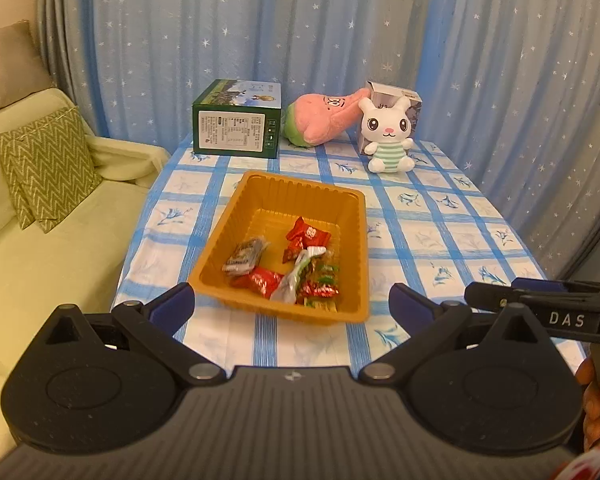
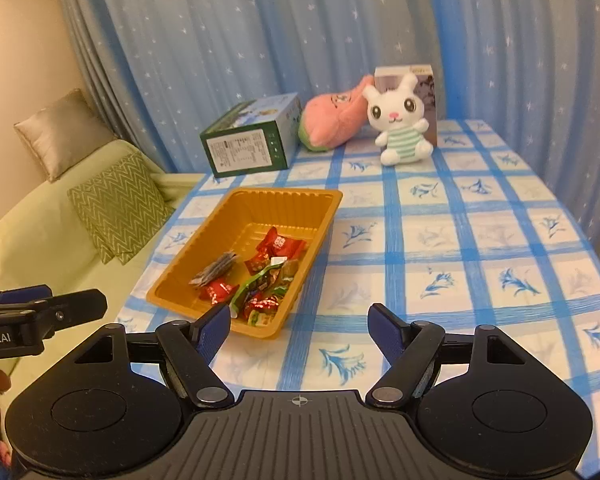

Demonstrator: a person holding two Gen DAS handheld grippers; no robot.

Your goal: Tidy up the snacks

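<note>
An orange plastic tray [image 1: 300, 188] [image 2: 236, 216] sits on the blue checked tablecloth. In it lie several wrapped snacks: red candies [image 1: 308, 234] [image 2: 278, 244], a grey packet [image 1: 244, 256] [image 2: 216, 268] and green-and-red sweets [image 1: 320, 282] [image 2: 264, 300]. My left gripper [image 1: 292, 300] is open and empty, hovering just in front of the tray's near edge. My right gripper [image 2: 300, 326] is open and empty, at the tray's near right corner. Each gripper shows at the other view's edge, the right one [image 1: 540, 300] and the left one [image 2: 44, 312].
A green box [image 1: 238, 124] [image 2: 252, 144], a pink plush [image 1: 324, 118] [image 2: 336, 120], a white bunny toy [image 1: 388, 134] [image 2: 402, 124] and a small carton [image 1: 400, 98] [image 2: 420, 80] stand at the table's far edge. A sofa with a green cushion [image 1: 46, 164] [image 2: 116, 204] is left.
</note>
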